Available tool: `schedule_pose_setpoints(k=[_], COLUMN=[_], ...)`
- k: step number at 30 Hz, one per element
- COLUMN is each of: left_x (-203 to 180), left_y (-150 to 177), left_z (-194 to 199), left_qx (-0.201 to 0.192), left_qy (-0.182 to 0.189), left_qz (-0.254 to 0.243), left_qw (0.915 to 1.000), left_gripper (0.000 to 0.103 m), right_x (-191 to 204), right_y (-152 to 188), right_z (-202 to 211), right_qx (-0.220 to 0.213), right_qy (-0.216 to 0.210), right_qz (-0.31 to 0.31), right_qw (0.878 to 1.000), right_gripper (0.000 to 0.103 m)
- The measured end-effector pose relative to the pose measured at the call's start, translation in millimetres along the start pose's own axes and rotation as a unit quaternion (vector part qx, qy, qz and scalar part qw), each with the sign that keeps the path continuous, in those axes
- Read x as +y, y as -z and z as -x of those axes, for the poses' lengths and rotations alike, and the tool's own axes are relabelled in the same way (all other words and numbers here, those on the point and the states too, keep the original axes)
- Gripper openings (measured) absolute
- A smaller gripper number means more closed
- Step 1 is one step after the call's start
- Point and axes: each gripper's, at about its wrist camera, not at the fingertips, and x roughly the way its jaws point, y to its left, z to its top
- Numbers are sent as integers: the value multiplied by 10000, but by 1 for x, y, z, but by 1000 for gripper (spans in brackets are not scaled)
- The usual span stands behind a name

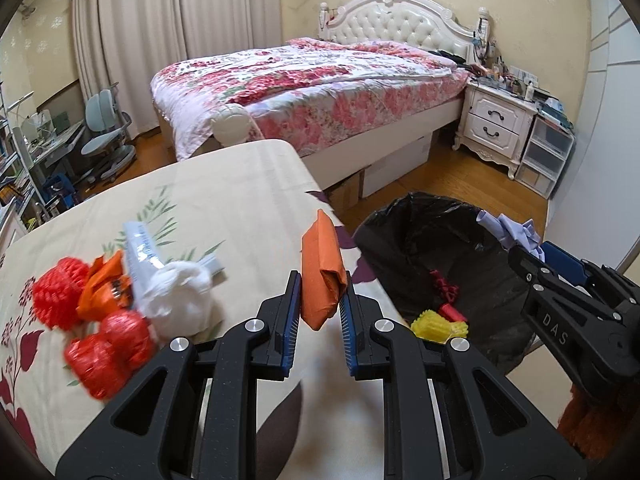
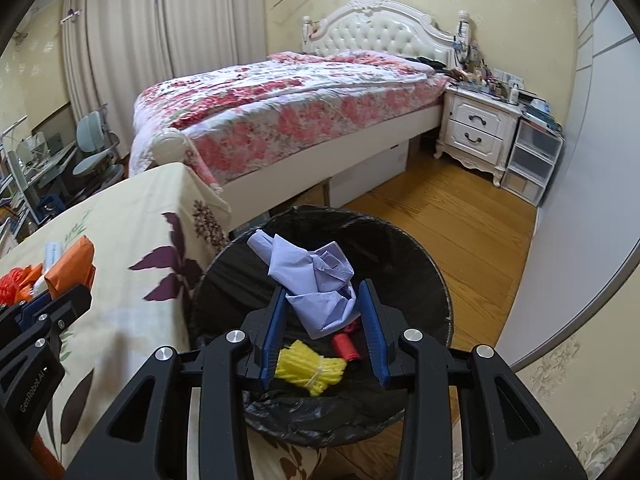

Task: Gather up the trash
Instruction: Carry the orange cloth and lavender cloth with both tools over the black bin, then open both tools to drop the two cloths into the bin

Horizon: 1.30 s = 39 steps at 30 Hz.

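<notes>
The left gripper (image 1: 320, 304) is clamped on a folded orange paper packet (image 1: 322, 272), which stands nearly upright between its blue pads and sticks out well beyond the fingertips, over the edge of the cloth-covered table (image 1: 224, 200). To the left of those jaws, on the tablecloth, lies a heap of remaining trash: red mesh netting (image 1: 60, 296), a crumpled orange wrapper (image 1: 104, 284), a white wad of tissue (image 1: 176, 296) and a silvery tube-like wrapper (image 1: 140, 248), all touching one another and blurred. To the right of the jaws and lower stands the bin lined with a black bag (image 2: 400, 248). The right gripper (image 2: 326, 308) grips a crumpled lilac paper (image 2: 316, 280) between its pads, above the bin's open mouth; the paper bulges forward past the fingertips. Beneath those jaws, at the bottom of the bin, lie a yellow bundle tied with a band (image 2: 310, 368) and a small red roll (image 2: 346, 346), just beside each other.
</notes>
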Motion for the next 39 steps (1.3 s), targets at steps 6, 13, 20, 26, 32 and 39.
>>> schedule_pose_setpoints(k=[6,13,20,26,32,39], left_x=[-21,-38,-48,-50,-49,-45], left_y=[-8,-16,-22,-22,-27,-26], left_z=[-27,-47,-54,-57,-58,-47], left_qx=[122,211,266,349,253,63], left_qy=[65,94,129,126,102,-116], left_qz=[-147,-250,-344,-336,-315,-335], left_qw=[9998,9994,9990,9987,9991,9994], left_gripper=[18,18,19,29,59,79], right_x=[-7,-15,-22,-25,-28,-32], right_y=[-5,-12,-13,-12,-12,-12], right_z=[-15,-29,-36,-40,-35,-28], right_qx=[53,81,113,128,39,-36], right_qy=[159,235,290,326,462,621], right_qz=[-34,-101,-171,-222,-254,-297], right_qw=[9999,9996,9994,9991,9986,9976], right_gripper=[37,37,37,45,57,74])
